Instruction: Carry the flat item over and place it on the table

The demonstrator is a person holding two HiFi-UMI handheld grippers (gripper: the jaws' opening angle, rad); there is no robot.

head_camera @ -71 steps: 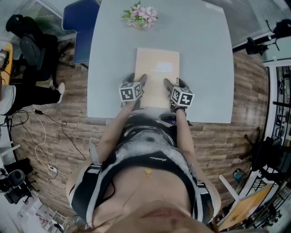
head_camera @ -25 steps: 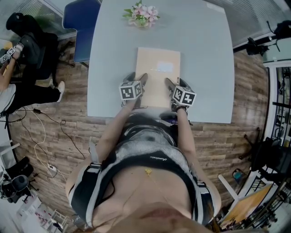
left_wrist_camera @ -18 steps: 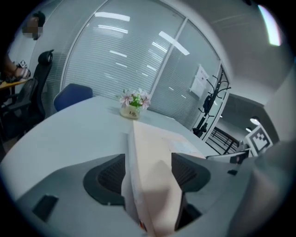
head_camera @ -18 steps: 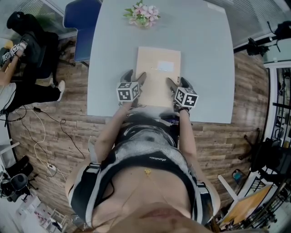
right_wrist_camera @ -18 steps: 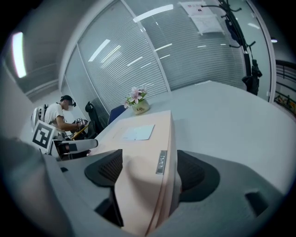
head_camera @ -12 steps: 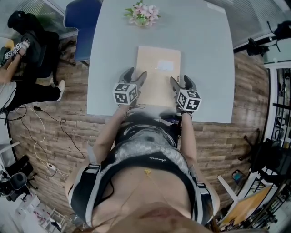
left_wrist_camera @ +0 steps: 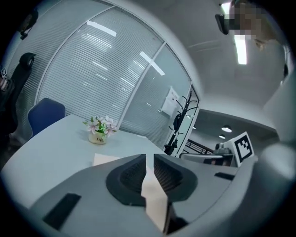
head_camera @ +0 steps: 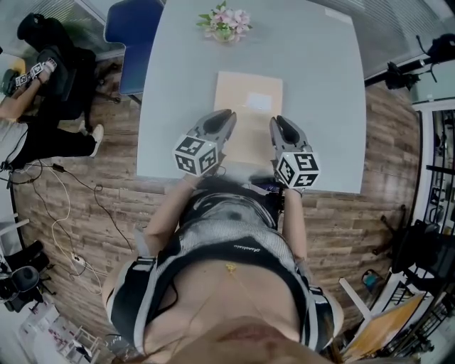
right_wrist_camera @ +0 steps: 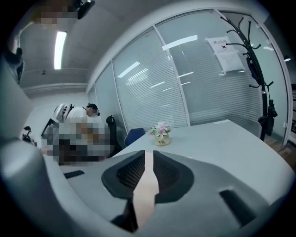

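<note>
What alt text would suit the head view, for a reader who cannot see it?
Seen from above, a person holds the left gripper and the right gripper over the near end of a tan flat item lying on a grey table. Both pairs of jaws have just been closing, with nothing gripped. A small flower pot stands near the far edge.

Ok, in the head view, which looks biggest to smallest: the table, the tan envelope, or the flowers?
1. table
2. tan envelope
3. flowers
All clearly different, so nearness to the camera doesn't change it.
</note>
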